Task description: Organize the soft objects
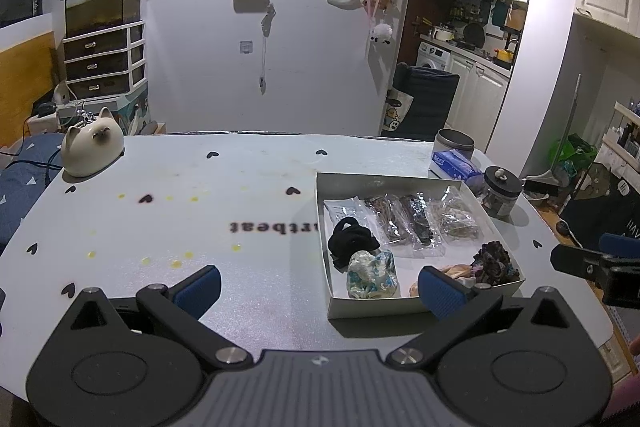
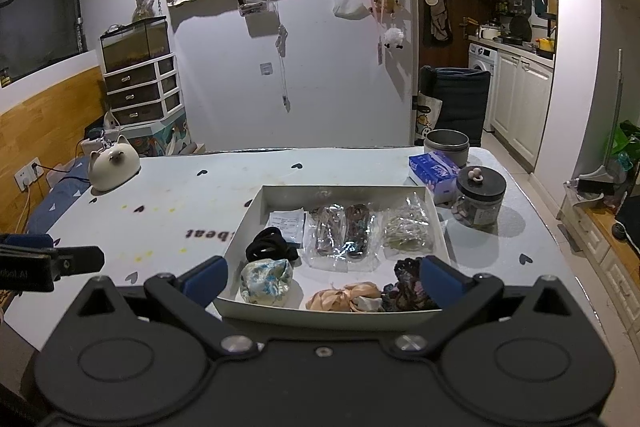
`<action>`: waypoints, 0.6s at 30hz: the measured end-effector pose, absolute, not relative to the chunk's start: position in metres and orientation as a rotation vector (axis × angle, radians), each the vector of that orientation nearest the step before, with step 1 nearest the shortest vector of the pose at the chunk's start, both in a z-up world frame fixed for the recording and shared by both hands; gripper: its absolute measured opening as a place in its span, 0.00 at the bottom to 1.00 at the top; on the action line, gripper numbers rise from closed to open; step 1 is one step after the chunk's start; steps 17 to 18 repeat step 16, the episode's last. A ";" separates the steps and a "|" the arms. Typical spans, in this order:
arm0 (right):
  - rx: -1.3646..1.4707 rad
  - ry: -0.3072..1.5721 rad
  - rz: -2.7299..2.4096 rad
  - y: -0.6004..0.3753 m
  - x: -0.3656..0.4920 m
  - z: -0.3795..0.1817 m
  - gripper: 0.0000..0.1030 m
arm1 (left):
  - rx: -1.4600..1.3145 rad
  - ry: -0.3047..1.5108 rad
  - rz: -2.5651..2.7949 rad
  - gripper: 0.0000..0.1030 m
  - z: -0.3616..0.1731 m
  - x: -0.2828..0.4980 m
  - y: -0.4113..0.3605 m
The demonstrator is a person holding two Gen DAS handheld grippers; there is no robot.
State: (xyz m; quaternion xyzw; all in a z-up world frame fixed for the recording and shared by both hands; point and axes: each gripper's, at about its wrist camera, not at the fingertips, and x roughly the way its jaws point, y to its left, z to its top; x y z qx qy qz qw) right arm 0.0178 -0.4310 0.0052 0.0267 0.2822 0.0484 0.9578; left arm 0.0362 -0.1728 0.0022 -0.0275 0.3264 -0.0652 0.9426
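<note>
A white shallow box [image 2: 248,213] [image 1: 320,215] on the table holds soft things: a black hair tie bundle [image 2: 270,247] [image 1: 352,239], a pale blue floral scrunchie [image 2: 266,281] [image 1: 372,275], a peach scrunchie [image 2: 344,297], a dark patterned scrunchie [image 2: 404,283] [image 1: 494,263] and several clear packets [image 2: 344,231] [image 1: 400,219]. My left gripper [image 1: 320,287] is open and empty, low over the table left of the box's near edge. My right gripper [image 2: 322,279] is open and empty, just in front of the box's near wall.
A ceramic cat figure [image 1: 92,147] [image 2: 112,167] sits at the table's far left. A blue tissue pack [image 2: 434,169], a metal tin [image 2: 446,145] and a lidded glass jar [image 2: 480,197] stand right of the box. The table edge drops off at right.
</note>
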 end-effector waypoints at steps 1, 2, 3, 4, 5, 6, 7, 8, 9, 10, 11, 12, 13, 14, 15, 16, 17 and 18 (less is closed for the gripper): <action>0.054 0.573 0.099 -0.431 0.018 0.005 1.00 | -0.056 0.666 -0.132 1.00 0.002 0.036 -0.173; 0.053 0.573 0.098 -0.431 0.018 0.005 1.00 | -0.056 0.666 -0.131 1.00 0.002 0.036 -0.172; 0.053 0.572 0.098 -0.431 0.018 0.005 1.00 | -0.056 0.667 -0.132 1.00 0.002 0.036 -0.173; 0.053 0.572 0.099 -0.431 0.018 0.005 1.00 | -0.056 0.667 -0.132 1.00 0.002 0.036 -0.172; 0.053 0.572 0.099 -0.431 0.018 0.005 1.00 | -0.055 0.667 -0.132 1.00 0.002 0.036 -0.172; 0.053 0.572 0.099 -0.431 0.018 0.005 1.00 | -0.055 0.667 -0.132 1.00 0.002 0.036 -0.172; 0.053 0.573 0.099 -0.431 0.018 0.005 1.00 | -0.055 0.667 -0.131 1.00 0.002 0.036 -0.172; 0.053 0.572 0.098 -0.431 0.018 0.005 1.00 | -0.055 0.667 -0.131 1.00 0.002 0.036 -0.172; 0.053 0.572 0.099 -0.431 0.018 0.005 1.00 | -0.055 0.667 -0.131 1.00 0.002 0.036 -0.173; 0.053 0.572 0.099 -0.431 0.018 0.005 1.00 | -0.055 0.667 -0.131 1.00 0.002 0.036 -0.173; 0.053 0.572 0.100 -0.431 0.018 0.005 1.00 | -0.056 0.667 -0.130 1.00 0.002 0.036 -0.172; 0.052 0.571 0.100 -0.431 0.018 0.005 1.00 | -0.056 0.666 -0.130 1.00 0.001 0.036 -0.172; 0.053 0.571 0.100 -0.431 0.018 0.005 1.00 | -0.057 0.666 -0.129 1.00 0.001 0.036 -0.171; 0.053 0.572 0.100 -0.430 0.018 0.005 1.00 | -0.057 0.665 -0.127 1.00 0.001 0.036 -0.171; 0.053 0.572 0.099 -0.430 0.018 0.005 1.00 | -0.056 0.665 -0.125 1.00 0.001 0.036 -0.171; 0.053 0.572 0.099 -0.430 0.018 0.005 1.00 | -0.055 0.665 -0.123 1.00 0.001 0.035 -0.171; 0.053 0.572 0.099 -0.430 0.018 0.005 1.00 | -0.055 0.665 -0.123 1.00 0.001 0.035 -0.171; 0.053 0.572 0.099 -0.430 0.018 0.005 1.00 | -0.055 0.665 -0.123 1.00 0.001 0.035 -0.171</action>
